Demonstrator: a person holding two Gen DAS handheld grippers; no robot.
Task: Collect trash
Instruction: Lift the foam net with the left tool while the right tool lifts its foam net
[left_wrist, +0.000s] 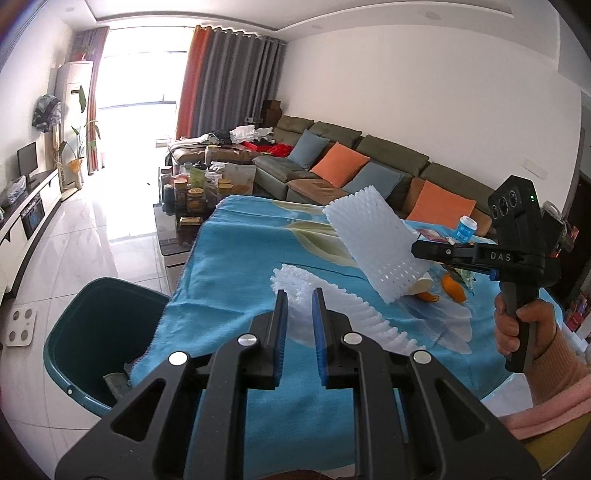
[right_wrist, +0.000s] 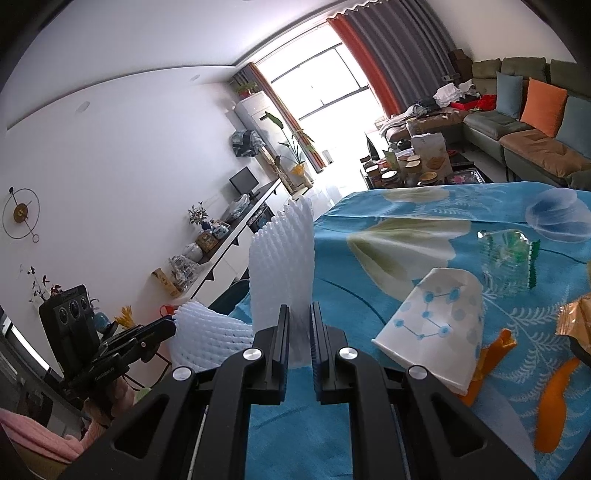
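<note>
Foam netting, two white pieces, each held by one gripper above the desk (left_wrist: 236, 424), which is covered in a blue floral cloth.

Left gripper (left_wrist: 300, 295): jaws clamped on the lower foam net sleeve (left_wrist: 332, 314). This sleeve trails off toward the right over the cloth. In the right wrist view the same piece (right_wrist: 207, 332) bulges out from the left gripper's tip (right_wrist: 168, 326) at the desk's left edge.

Right gripper (right_wrist: 300, 310): jaws closed on the second foam net sleeve (right_wrist: 282, 258), which stands up from between the blue pads. From the left wrist view this sleeve (left_wrist: 373, 243) hangs raised above the desk, pinched at its right edge by the right gripper (left_wrist: 415, 247). Right hand (left_wrist: 524, 325) wraps the black handle; pink sleeve at the wrist.

Teal trash bin (left_wrist: 92, 332) on the floor, just beside the desk's left edge, open at the top, with something pale lying inside.

Other litter on the cloth, right wrist view: a paper cup (right_wrist: 436, 325) with blue dot pattern, on its side; orange peel pieces (right_wrist: 554, 398) next to it; a crumpled clear wrapper with green edging (right_wrist: 506, 254) farther back; a shiny orange-gold wrapper (right_wrist: 576, 321) at the right border.

Beyond the desk: sofa with orange and blue cushions (left_wrist: 340, 166), and a low table crowded with jars (left_wrist: 192, 192).
</note>
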